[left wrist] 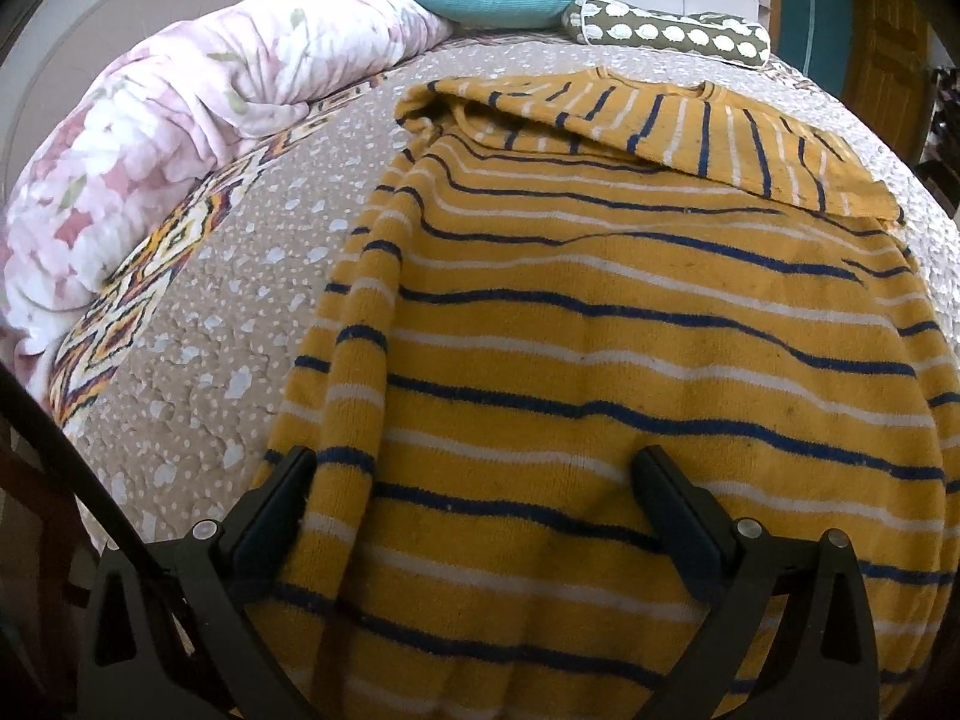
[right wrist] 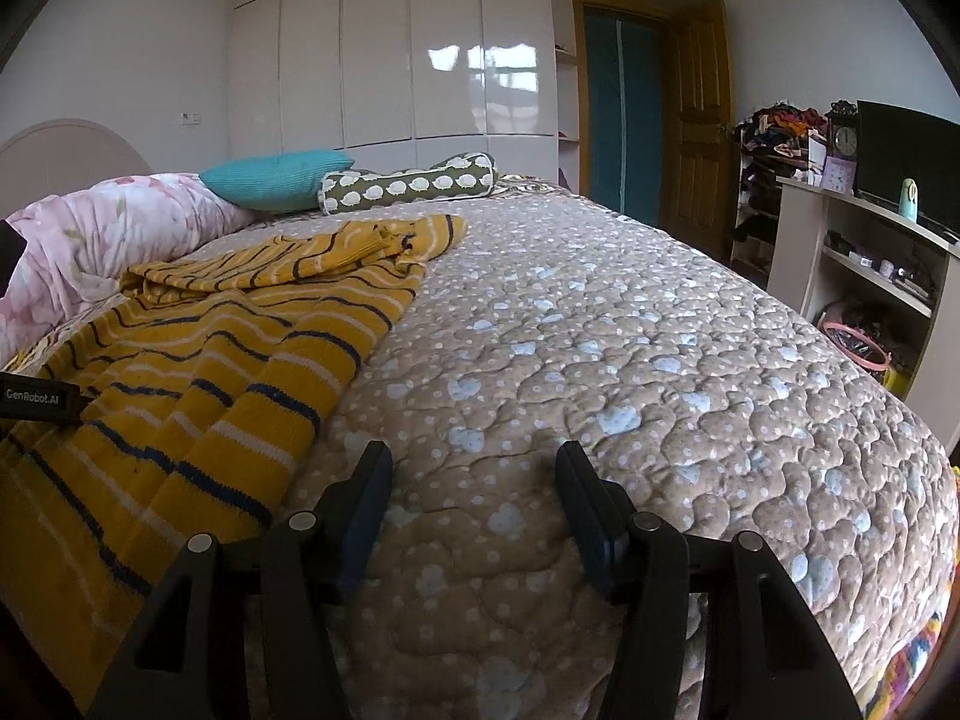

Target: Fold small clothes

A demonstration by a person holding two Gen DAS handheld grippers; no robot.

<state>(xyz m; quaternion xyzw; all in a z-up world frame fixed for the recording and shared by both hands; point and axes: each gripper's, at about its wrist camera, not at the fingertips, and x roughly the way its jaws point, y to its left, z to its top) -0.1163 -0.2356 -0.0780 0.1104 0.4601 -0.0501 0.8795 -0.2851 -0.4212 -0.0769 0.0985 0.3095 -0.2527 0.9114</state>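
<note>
Next fold, I'd judge: grab sweater (left wrist: 600, 360) hem w/ both grippers at matching corners, lift evenly, keep stripes lined up. Left gripper (left wrist: 474, 474): jaws fully apart, nothing held; sweater lies just ahead and under, between the fingers. Right gripper (right wrist: 474, 474): jaws apart, empty, over bare bedspread (right wrist: 660, 360); sweater just to its left.

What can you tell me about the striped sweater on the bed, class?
The sweater is mustard yellow with thin navy and white stripes, in a fuzzy knit. It lies flat on the quilt, body spread out. Both sleeves are folded in: one across the chest near the collar, the other down the side. The open left tongs straddle its near part without pinching it; the right tongs are beside it, over the quilt.
</note>
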